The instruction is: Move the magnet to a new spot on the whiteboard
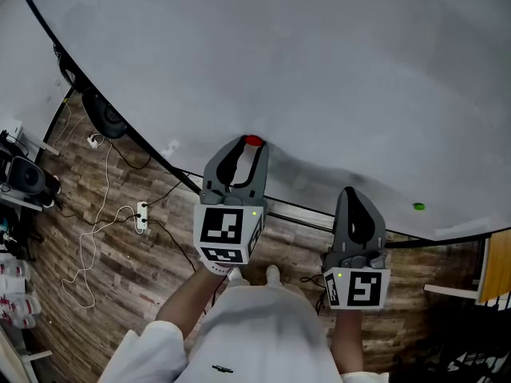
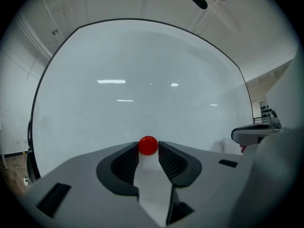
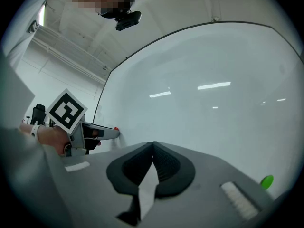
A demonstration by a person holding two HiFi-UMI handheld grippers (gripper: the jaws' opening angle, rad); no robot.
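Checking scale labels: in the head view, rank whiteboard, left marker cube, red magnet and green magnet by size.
1. whiteboard
2. left marker cube
3. red magnet and green magnet: near alike, red partly hidden, so unranked.

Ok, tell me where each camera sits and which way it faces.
Head view: on the person's head, looking steeply down at the whiteboard; left gripper, right gripper, forearms show.
Left gripper view: on the left gripper, facing the board; jaws grip the red magnet.
Right gripper view: on the right gripper, facing the board; jaws together.
Shared: head and right gripper views show the green magnet.
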